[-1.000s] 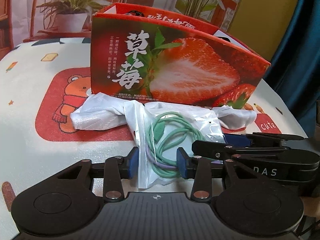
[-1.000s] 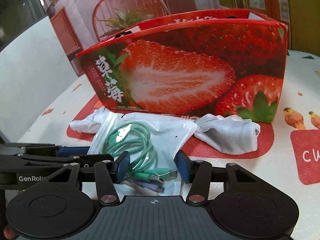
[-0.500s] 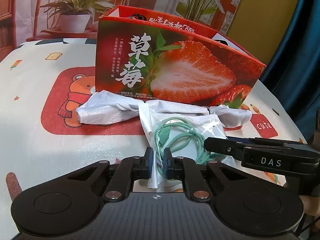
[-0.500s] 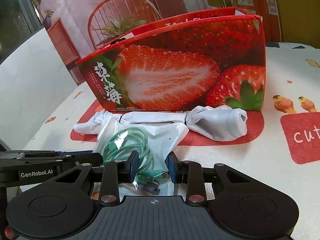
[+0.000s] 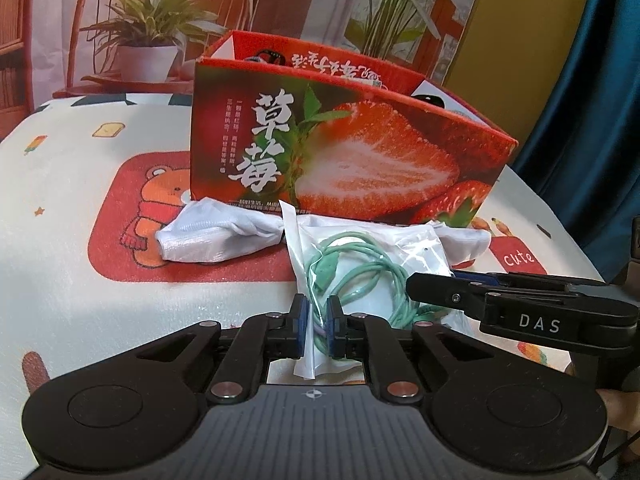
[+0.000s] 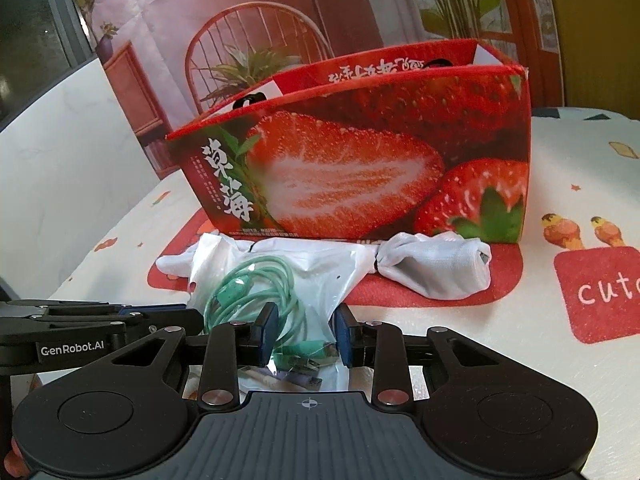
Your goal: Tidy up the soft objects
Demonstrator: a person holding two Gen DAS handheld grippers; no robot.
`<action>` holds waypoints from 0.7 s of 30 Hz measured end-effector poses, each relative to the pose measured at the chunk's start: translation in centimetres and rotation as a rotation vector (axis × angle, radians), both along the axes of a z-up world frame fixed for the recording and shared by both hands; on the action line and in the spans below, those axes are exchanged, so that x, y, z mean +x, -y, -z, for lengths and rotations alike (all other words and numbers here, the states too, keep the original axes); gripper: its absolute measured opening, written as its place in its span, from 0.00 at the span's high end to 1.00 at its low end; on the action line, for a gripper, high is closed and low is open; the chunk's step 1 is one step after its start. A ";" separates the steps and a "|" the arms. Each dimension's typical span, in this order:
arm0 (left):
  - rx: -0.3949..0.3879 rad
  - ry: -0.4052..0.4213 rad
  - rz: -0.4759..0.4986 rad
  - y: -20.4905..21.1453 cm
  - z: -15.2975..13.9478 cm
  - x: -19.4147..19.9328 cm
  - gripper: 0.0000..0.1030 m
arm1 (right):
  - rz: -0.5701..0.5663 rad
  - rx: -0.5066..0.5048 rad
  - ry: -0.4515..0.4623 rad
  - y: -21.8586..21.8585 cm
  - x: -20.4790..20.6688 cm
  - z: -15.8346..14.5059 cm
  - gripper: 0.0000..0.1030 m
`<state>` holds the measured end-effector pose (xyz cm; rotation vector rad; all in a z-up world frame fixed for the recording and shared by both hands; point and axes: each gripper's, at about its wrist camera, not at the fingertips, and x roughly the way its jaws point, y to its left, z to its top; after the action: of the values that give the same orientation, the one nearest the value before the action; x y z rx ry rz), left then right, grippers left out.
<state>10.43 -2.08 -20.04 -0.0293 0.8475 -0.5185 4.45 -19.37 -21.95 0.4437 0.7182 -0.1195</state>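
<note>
Now clamped: left claw (image 5: 317, 322) and right claw (image 6: 306, 334), freshly closed from wide apart onto the bagged green cable (image 5: 362, 270), lying on the surface (image 5: 60, 280) before the strawberry box (image 5: 340, 160), apparently ready for lifting.

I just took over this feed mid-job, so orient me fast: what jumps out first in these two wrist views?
The big red strawberry box dominates the middle of the cartoon-print tablecloth, open at the top. Right in front of it lies a clear plastic bag with a coiled green cable, resting partly over a white rolled cloth. Both grippers are pinching that bag: the left gripper at its near-left edge, the right gripper at the end with the plugs.
</note>
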 end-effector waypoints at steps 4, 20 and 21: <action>-0.006 0.006 -0.001 0.0 -0.2 -0.1 0.89 | -0.001 -0.006 0.007 -0.1 -0.2 -0.4 0.73; -0.023 0.042 0.008 -0.1 -1.4 -0.8 0.89 | -0.011 -0.029 0.033 -0.4 -0.2 -1.7 0.73; -0.024 0.042 0.008 -0.1 -1.4 -0.9 0.89 | -0.010 -0.030 0.035 -0.4 -0.3 -1.7 0.73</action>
<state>9.57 -1.94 -18.59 -0.0368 0.8002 -0.5356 4.18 -18.95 -20.23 0.4121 0.6831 -0.1126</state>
